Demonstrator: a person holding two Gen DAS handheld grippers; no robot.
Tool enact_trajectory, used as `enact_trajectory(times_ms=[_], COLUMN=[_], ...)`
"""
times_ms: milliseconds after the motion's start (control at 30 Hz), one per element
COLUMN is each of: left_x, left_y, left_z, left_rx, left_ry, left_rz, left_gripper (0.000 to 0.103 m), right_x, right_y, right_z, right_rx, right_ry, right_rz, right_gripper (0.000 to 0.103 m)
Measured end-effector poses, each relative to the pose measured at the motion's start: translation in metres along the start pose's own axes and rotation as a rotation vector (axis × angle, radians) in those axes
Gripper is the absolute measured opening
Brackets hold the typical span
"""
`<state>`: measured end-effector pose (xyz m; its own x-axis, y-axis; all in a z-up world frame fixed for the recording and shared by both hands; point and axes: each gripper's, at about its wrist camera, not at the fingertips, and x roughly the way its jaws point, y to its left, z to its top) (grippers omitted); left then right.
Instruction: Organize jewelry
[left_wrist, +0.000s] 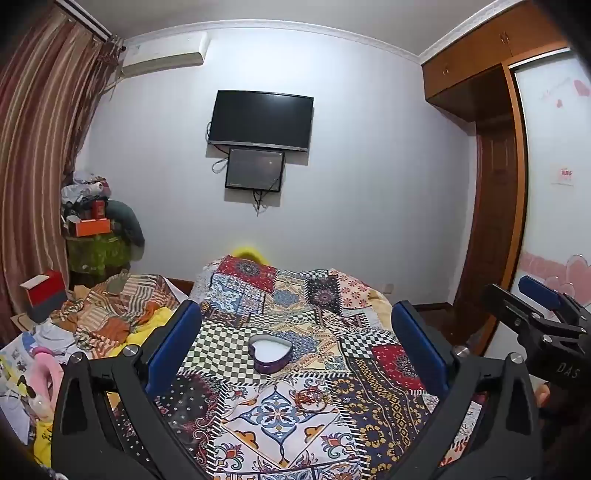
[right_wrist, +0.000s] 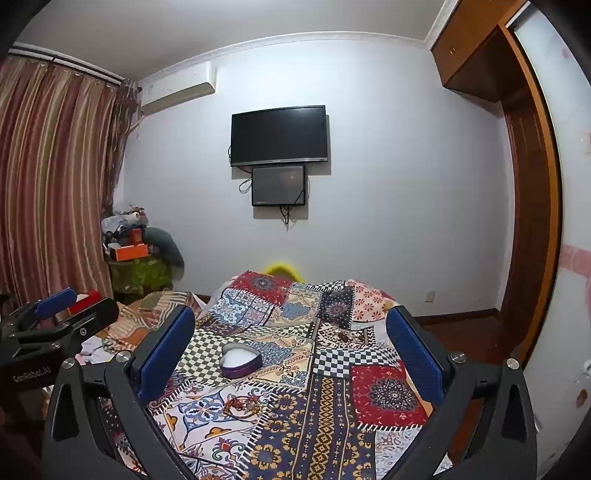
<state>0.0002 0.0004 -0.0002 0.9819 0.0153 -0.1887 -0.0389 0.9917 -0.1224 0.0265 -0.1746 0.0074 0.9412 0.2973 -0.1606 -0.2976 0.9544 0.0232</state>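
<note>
A heart-shaped purple box (left_wrist: 270, 352) (right_wrist: 240, 360) lies with its lid off on the patchwork quilt (left_wrist: 388, 369) (right_wrist: 388, 395), showing a white inside. Nearer to me, a small beaded bracelet (left_wrist: 309, 398) (right_wrist: 242, 404) of reddish and gold colour rests on the quilt. My left gripper (left_wrist: 295, 310) is open, held above the bed with the box ahead between its blue pads (left_wrist: 173, 343). My right gripper (right_wrist: 290, 314) is open too and holds nothing. Each gripper shows at the edge of the other's view, the right gripper (left_wrist: 535, 310) and the left gripper (right_wrist: 55, 306).
Crumpled clothes (left_wrist: 114, 314) and a red box (left_wrist: 44, 291) crowd the bed's left side. A stack of bags and boxes (left_wrist: 92, 221) stands by the striped curtain (left_wrist: 33, 166). A television (left_wrist: 260, 120) hangs on the far wall. A wooden wardrobe (left_wrist: 495, 221) lines the right.
</note>
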Motion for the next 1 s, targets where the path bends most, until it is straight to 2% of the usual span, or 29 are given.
enact_trajectory(times_ms=[333, 433, 1000], left_x=[0.002, -0.003, 0.0], left_y=[0.014, 0.003, 0.008], left_z=[0.011, 0.004, 0.001], left_rx=[-0.007, 0.007, 0.0], left_ry=[0.0, -0.006, 0.004], left_rz=[-0.007, -0.001, 0.008], left_gripper=[0.103, 0.103, 0.103], right_x=[0.0, -0.001, 0.003], right_y=[0.0, -0.001, 0.003], right_z=[0.0, 0.002, -0.004], right_rx=[0.003, 0.003, 0.01], right_ry=[-0.002, -0.001, 0.008], right_rz=[0.0, 0.0, 0.004], right_gripper=[0.103, 0.103, 0.103])
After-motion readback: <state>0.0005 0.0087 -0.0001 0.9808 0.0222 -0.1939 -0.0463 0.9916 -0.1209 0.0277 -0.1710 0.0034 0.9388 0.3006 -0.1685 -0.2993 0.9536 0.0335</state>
